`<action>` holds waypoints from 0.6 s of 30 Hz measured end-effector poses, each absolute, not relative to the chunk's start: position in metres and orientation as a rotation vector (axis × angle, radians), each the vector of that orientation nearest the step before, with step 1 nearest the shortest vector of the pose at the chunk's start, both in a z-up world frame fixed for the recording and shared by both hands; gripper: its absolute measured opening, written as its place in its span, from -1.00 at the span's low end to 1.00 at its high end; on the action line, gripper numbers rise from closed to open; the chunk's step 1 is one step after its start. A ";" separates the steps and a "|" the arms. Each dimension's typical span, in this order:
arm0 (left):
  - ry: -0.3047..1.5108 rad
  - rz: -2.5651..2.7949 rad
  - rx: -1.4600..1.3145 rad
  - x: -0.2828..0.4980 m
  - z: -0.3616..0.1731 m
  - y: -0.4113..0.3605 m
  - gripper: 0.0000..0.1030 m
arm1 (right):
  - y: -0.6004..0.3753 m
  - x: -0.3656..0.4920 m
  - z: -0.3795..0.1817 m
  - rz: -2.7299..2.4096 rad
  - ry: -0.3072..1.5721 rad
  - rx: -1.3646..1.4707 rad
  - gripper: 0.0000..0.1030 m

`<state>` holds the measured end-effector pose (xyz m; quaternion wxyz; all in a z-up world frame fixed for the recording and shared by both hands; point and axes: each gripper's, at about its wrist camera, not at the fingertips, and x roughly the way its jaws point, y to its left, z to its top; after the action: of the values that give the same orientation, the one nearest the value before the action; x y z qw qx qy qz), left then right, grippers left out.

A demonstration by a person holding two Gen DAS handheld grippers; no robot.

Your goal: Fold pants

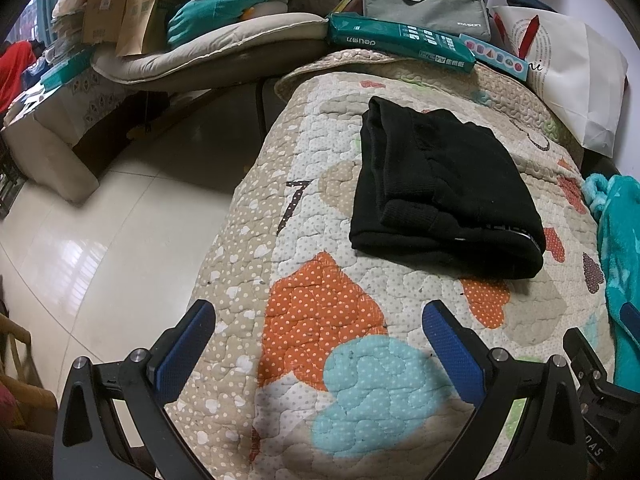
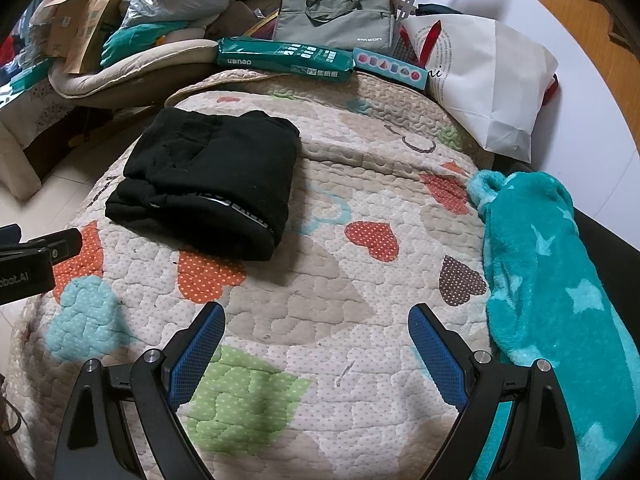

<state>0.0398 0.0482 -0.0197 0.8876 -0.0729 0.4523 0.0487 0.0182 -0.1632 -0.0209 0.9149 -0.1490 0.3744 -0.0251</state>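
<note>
Quilted patchwork bedding [image 2: 320, 280] is carrying everything, and both claws, left claw [image 1: 318, 354] and right claw [image 2: 316, 344], are hovering released and empty at its near edge. Beyond them the black pants [image 1: 444, 192] are lying in a compact folded stack toward the far left, apparently finished, clear of the teal fleece blanket [image 2: 552, 280] on the right.

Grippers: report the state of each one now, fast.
Left gripper: open, holding nothing, short of the folded black pants.
Right gripper: open, holding nothing, over the quilt.
</note>
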 end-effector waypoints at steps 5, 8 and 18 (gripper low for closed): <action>0.940 0.101 -0.152 0.041 -0.020 0.049 1.00 | -0.162 0.018 -0.021 -0.047 0.774 -0.304 0.86; 0.941 0.100 -0.153 0.041 -0.020 0.050 1.00 | -0.163 0.019 -0.022 -0.045 0.775 -0.303 0.86; 0.956 0.100 -0.175 0.041 -0.023 0.050 1.00 | -0.162 0.019 -0.025 -0.035 0.785 -0.299 0.86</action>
<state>0.0410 0.0501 -0.0226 0.8830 -0.0840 0.4593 0.0482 0.0195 -0.1622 -0.0248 0.9130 -0.1451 0.3809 -0.0170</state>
